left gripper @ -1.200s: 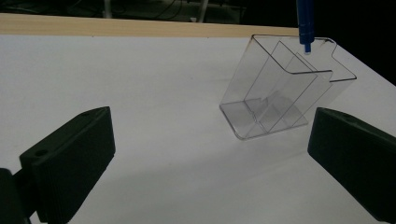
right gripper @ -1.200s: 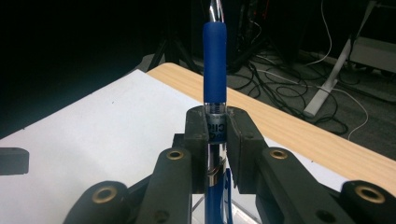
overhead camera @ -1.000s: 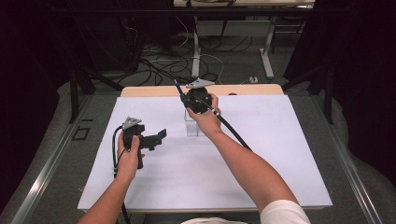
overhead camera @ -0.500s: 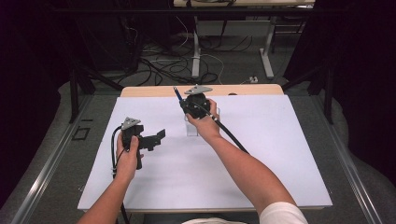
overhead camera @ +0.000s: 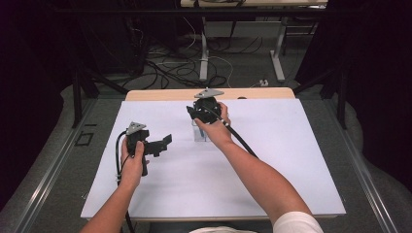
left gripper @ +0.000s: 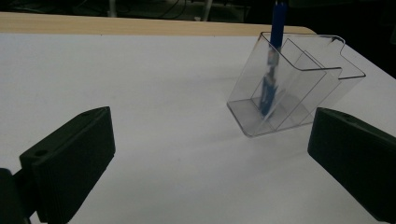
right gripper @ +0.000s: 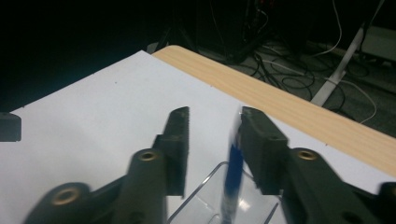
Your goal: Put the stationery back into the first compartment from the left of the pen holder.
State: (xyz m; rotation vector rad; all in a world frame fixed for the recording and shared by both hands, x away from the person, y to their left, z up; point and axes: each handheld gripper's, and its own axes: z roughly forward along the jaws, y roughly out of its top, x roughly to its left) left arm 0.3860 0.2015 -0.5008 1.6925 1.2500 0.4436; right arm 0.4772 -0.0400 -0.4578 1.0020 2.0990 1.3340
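The right gripper [overhead camera: 195,115] hangs over the clear holder [left gripper: 290,88], which stands near the far middle of the desk [overhead camera: 291,160]. Its fingers [right gripper: 180,140] have just been opening and are now released. The blue pen [right gripper: 232,179] is between them, beside the right finger, and its lower end is already inside the holder, where it leans against a wall. One second earlier this hand stood at nearly the same place over the holder. The left gripper [overhead camera: 165,144] stays on the left side of the desk with its fingers [left gripper: 70,161] wide apart and nothing between them, pointing to the holder.
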